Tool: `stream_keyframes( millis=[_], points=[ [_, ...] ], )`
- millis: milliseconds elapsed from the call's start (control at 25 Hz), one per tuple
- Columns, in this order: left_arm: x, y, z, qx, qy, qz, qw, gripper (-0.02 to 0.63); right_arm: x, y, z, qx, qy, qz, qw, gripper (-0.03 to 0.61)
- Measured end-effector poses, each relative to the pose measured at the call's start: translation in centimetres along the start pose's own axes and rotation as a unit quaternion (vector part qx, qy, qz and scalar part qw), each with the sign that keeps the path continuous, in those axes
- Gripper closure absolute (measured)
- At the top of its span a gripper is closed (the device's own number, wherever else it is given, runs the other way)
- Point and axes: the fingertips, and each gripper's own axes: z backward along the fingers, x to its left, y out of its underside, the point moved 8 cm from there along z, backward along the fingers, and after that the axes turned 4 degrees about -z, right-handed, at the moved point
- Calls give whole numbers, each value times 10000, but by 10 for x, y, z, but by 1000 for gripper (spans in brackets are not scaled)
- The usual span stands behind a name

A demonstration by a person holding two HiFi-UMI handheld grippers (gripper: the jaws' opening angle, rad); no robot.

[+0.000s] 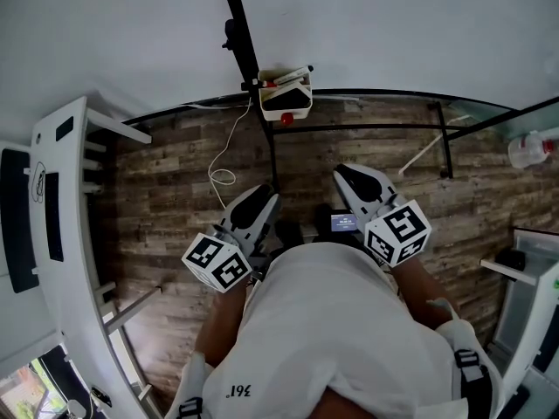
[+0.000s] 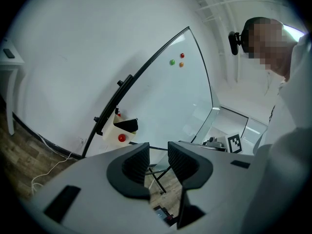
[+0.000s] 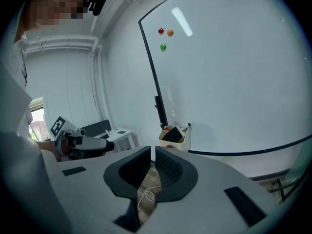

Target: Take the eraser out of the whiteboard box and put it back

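Shirt point(image 1: 349, 321), white, fills the bottom of the head view, w/ both claws held out just above it over the wood floor point(image 1: 175, 190).

L claw point(image 1: 259, 201) is left of centre, its marker cube below-left of it. In its own view the L claw point(image 2: 158, 152) has its jaws apart w/ a clear gap. Nothing sits btwn them, so it is released.

R claw point(image 1: 356, 182) is right of centre, its cube at lower right. In its own view the R claw point(image 3: 153, 155) has its jaws almost together w/ only a thin slit. It is clenched on nothing, and only floor shows through.

Eraser point(image 1: 288, 101), black, lies in the cream box point(image 1: 293, 83) hung at the whiteboard point(image 1: 393, 24) lower edge, upper centre of the head view, well apart from both claws. A red dot point(image 1: 286, 119) shows at the box's bottom.

In the L claw view the box point(image 2: 122, 130) is above-left of the jaws, w/ the eraser point(image 2: 128, 126) in its top. In the R claw view the box point(image 3: 176, 139) is just above-right of the jaws, w/ the eraser point(image 3: 171, 134) inside.

Three magnets point(image 3: 163, 47), red, orange & green, sit high on the board. A white cable point(image 1: 223, 160) runs from the board's edge to a loop on the floor. A bottle point(image 1: 528, 149) is at far right.
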Motion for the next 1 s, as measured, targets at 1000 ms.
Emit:
stream_keyframes(
  millis=[1000],
  points=[
    [-8,10,34,265,431,-62,9987,489,40,16,21,-108,418,134,9990,552]
  ],
)
